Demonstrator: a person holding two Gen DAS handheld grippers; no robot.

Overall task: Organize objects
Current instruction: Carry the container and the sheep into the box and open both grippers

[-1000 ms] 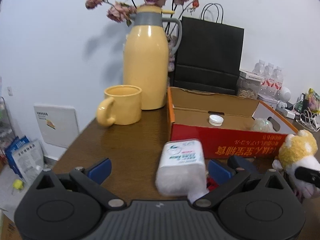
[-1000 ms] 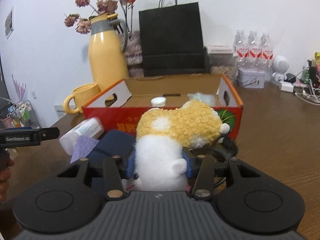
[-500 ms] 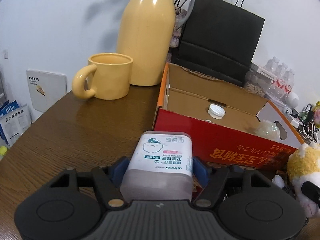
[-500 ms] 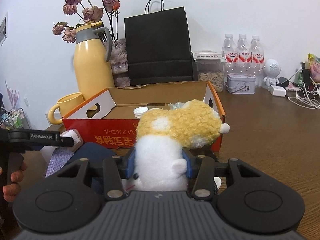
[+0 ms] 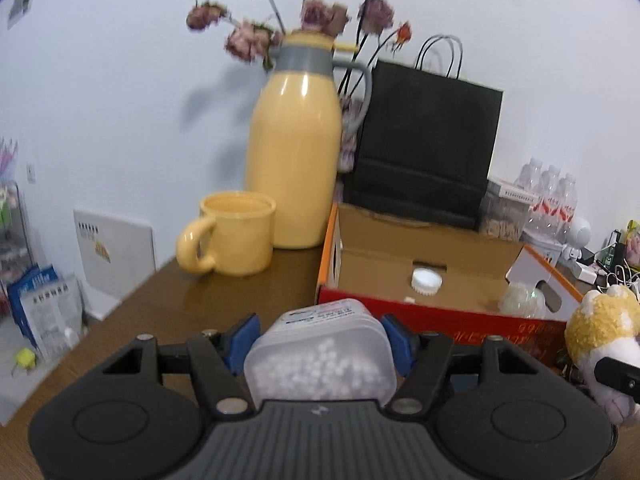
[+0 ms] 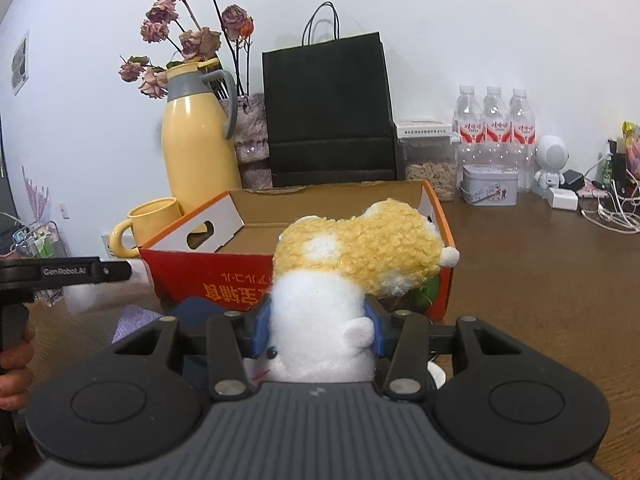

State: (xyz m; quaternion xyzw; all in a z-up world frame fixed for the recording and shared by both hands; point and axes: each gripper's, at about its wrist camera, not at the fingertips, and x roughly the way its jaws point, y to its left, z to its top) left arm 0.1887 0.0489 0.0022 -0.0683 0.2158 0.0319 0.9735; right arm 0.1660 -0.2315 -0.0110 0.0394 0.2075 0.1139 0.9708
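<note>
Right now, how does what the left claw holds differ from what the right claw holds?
The left claw is closing on a hard, translucent cotton swab box with a printed lid. The right claw grips a soft plush toy, yellow above and white below. The box stays between the pads; the toy bulges well above its pads. Both are held in front of the red cardboard box.

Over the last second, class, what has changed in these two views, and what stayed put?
The left gripper closed on the cotton swab box and lifted it off the table. The right gripper still holds the plush toy; the cardboard box has not moved.
</note>
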